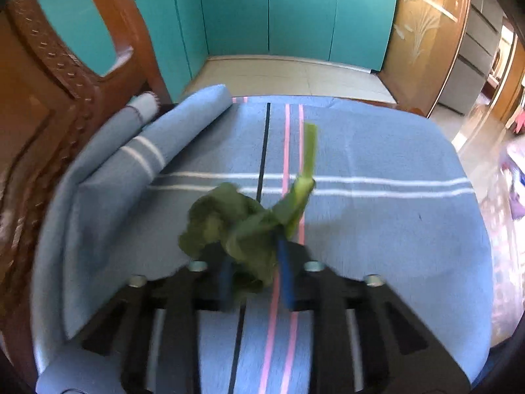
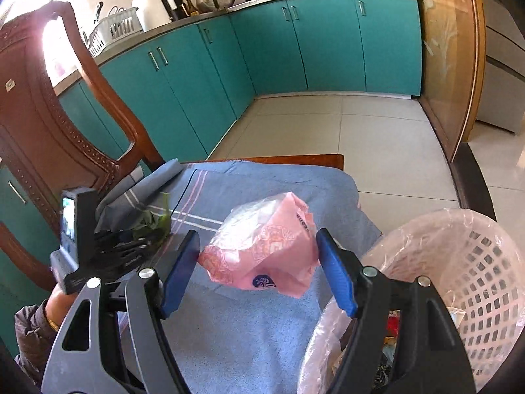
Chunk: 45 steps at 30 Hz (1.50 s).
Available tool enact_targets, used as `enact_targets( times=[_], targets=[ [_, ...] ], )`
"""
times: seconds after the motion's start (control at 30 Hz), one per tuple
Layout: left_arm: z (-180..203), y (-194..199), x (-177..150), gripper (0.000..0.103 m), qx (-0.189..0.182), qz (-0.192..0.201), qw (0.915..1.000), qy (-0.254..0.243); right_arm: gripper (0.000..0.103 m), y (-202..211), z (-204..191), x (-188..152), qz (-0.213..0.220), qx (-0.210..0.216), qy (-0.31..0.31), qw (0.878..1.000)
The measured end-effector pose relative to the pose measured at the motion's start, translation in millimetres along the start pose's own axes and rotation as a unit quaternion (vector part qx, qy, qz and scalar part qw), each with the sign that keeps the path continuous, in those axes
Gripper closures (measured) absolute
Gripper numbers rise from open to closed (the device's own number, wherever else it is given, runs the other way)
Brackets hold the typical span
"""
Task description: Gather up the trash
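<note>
My left gripper is shut on a green vegetable leaf with a pale stalk, held just above the blue striped tablecloth. It also shows in the right wrist view, at the left, with the leaf in it. My right gripper is open, its blue pads on either side of a crumpled pink plastic bag that is apart from the left pad and close to the right one. A white mesh trash basket with a clear liner stands at the right, with trash inside.
A carved wooden chair stands at the table's left side. A rolled fold of the cloth lies at the left. Teal kitchen cabinets and tiled floor lie beyond the table's far edge.
</note>
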<state>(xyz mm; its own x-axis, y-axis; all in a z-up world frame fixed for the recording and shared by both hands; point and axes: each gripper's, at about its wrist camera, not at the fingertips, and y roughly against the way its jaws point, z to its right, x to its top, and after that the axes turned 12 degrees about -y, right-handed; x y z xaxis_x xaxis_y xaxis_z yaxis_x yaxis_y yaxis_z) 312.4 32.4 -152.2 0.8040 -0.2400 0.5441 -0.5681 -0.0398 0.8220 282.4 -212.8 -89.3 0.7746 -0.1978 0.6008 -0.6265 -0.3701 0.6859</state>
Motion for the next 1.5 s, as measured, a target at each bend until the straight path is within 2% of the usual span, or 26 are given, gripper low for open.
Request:
enact_targets(
  times=[0.13,0.27,0.33,0.37,0.4,0.43,0.47,0.53,0.7,0.77,0.8,0.83,0.87,0.9,0.93,1.0,1.1,1.23,1.37,1.5],
  targets=[
    [0,33,-18,0.098,-0.064,0.008,0.9974,0.034,0.032,-3,-6,-4,-0.008,0.004,0.01,1.0],
    [12,59,-29,0.097,-0.065,0.031,0.9973,0.009,0.032,-7,-15,-12,-0.019,0.004,0.028,0.999],
    [16,64,-24,0.075,-0.05,0.047,0.9976,-0.011,0.032,-10,-17,-16,-0.025,0.003,0.033,0.999],
    [17,65,-21,0.043,-0.032,0.056,0.9977,-0.02,0.032,-12,-19,-18,-0.028,0.003,0.034,0.999],
    [16,67,-20,0.024,-0.02,0.063,0.9975,-0.022,0.032,-12,-20,-19,-0.03,0.003,0.036,0.999],
    [15,70,-19,0.024,-0.015,0.075,0.9968,-0.022,0.032,-12,-20,-20,-0.031,0.003,0.036,0.999],
    [14,68,-16,0.023,-0.029,0.075,0.9965,-0.024,0.032,-12,-21,-22,-0.031,0.002,0.037,0.999],
    [17,55,-8,0.022,-0.042,0.063,0.9968,-0.024,0.032,-10,-20,-23,-0.032,0.002,0.037,0.999],
    [21,14,12,0.016,-0.02,0.043,0.9979,-0.043,0.032,-9,-16,-24,-0.033,0.001,0.034,0.999],
    [19,1,8,0.016,-0.02,0.025,0.9986,-0.043,0.032,-10,-13,-25,-0.035,-0.002,0.032,0.999],
    [19,-4,7,0.023,-0.02,0.02,0.9987,-0.041,0.032,-11,-13,-25,-0.036,-0.002,0.032,0.999],
    [20,-6,5,0.031,-0.022,0.018,0.9987,-0.042,0.032,-11,-12,-25,-0.037,-0.003,0.032,0.999],
    [21,-8,2,0.046,-0.029,0.014,0.9986,-0.042,0.032,-11,-12,-26,-0.038,-0.004,0.033,0.999],
    [22,-7,0,0.057,-0.039,0.012,0.9984,-0.039,0.032,-11,-12,-26,-0.039,-0.004,0.033,0.999],
    [23,-6,-3,0.06,-0.041,0.013,0.9984,-0.035,0.032,-11,-12,-26,-0.039,-0.004,0.035,0.999],
    [24,-2,-6,0.08,-0.032,0.018,0.9986,-0.038,0.032,-12,-14,-28,-0.04,-0.004,0.039,0.998],
    [23,14,-12,0.085,-0.035,0.028,0.9985,-0.032,0.032,-14,-18,-29,-0.042,-0.005,0.046,0.998],
    [24,50,-19,0.085,-0.032,0.055,0.9977,-0.022,0.032,-20,-24,-36,-0.046,-0.013,0.062,0.997],
    [28,80,-31,0.085,-0.033,0.062,0.9975,-0.008,0.032,-28,-29,-45,-0.06,-0.015,0.076,0.995],
    [35,96,-49,0.085,-0.002,0.067,0.9977,-0.008,0.032,-34,-34,-52,-0.069,-0.017,0.086,0.994]
  ],
)
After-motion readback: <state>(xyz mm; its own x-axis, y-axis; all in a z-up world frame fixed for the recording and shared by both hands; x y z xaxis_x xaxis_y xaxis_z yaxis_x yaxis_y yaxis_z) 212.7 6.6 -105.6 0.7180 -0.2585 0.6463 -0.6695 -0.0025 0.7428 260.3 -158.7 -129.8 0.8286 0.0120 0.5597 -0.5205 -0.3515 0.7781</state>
